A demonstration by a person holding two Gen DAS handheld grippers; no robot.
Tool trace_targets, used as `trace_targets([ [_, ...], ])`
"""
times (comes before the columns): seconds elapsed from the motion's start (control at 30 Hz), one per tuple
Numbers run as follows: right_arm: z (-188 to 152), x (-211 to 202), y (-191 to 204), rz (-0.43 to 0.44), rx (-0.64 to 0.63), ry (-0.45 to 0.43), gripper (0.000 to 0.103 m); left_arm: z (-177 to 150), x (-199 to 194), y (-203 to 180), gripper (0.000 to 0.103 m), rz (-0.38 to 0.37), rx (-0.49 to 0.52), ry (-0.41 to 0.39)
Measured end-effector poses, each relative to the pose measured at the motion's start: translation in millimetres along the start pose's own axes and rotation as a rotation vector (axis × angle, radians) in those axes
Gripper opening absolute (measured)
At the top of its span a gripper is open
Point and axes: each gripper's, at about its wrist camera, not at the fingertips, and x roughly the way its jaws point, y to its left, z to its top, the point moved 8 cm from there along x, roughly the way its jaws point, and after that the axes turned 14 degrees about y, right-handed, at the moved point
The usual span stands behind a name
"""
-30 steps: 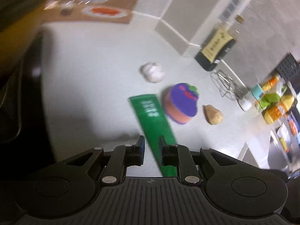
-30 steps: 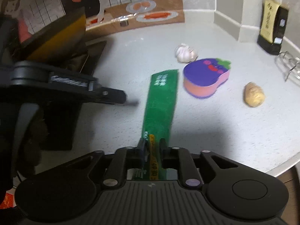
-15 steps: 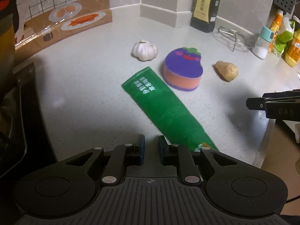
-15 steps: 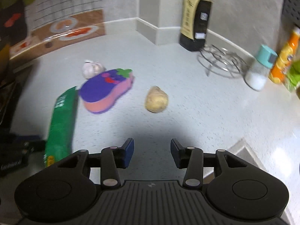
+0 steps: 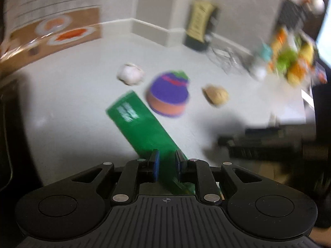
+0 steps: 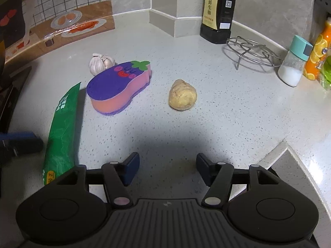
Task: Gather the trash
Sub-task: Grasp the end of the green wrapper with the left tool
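Observation:
A long green wrapper [image 5: 140, 122] [image 6: 64, 128] lies flat on the speckled counter [image 6: 227, 113]. My left gripper [image 5: 166, 161] hovers over its near end with the jaws a narrow gap apart, and green shows through that gap. In the right wrist view one left fingertip [image 6: 22, 141] sits just left of the wrapper, apart from it. My right gripper [image 6: 167, 165] is over bare counter, its jaws opening with nothing between them. It shows as a dark blur [image 5: 258, 144] in the left wrist view.
Beyond the wrapper lie an aubergine-shaped sponge [image 6: 115, 84], a garlic bulb [image 6: 99, 63] and a knobbly tan root [image 6: 182, 97]. A soy sauce bottle [image 6: 217, 10], wire trivet [image 6: 252, 51] and salt shaker [image 6: 293, 62] line the back. The counter edge [image 6: 289, 155] runs at right, a dark hob [image 6: 12, 95] at left.
My right gripper let go of the wrapper's near end, opened wide and swung right toward the tan root. My left gripper rolled and came over the wrapper, its gap unchanged.

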Motion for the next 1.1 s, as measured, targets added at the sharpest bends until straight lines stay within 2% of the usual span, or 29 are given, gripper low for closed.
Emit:
trace_targets([
  [0.13, 0, 1, 1, 0.001, -0.004, -0.009, 0.067, -10, 8, -10, 0.027, 0.084, 0.086, 0.014],
  [0.23, -1, 2, 1, -0.002, -0.002, -0.022, 0.070, -12, 8, -3, 0.034, 0.111, 0.076, 0.017],
  [0.3, -2, 2, 0, 0.000, 0.002, -0.026, 0.077, -13, 8, 2, 0.037, 0.118, 0.056, 0.019],
  [0.63, -9, 3, 6, 0.020, -0.038, -0.041, 0.088, -11, 17, 9, 0.041, 0.003, -0.089, 0.070],
  [0.77, -10, 4, 7, 0.028, -0.044, -0.046, 0.090, -8, 20, 8, 0.043, 0.032, -0.094, 0.070],
  [0.87, -12, 7, 8, 0.029, -0.043, -0.023, 0.103, -5, 22, 9, 0.043, 0.046, -0.108, 0.074],
  [1.0, -14, 8, 7, 0.024, -0.035, -0.012, 0.103, -2, 23, 8, 0.043, 0.054, -0.123, 0.082],
  [1.1, -13, 8, 8, 0.046, -0.090, 0.006, 0.102, 0, 24, 6, 0.042, 0.065, -0.113, 0.081],
])
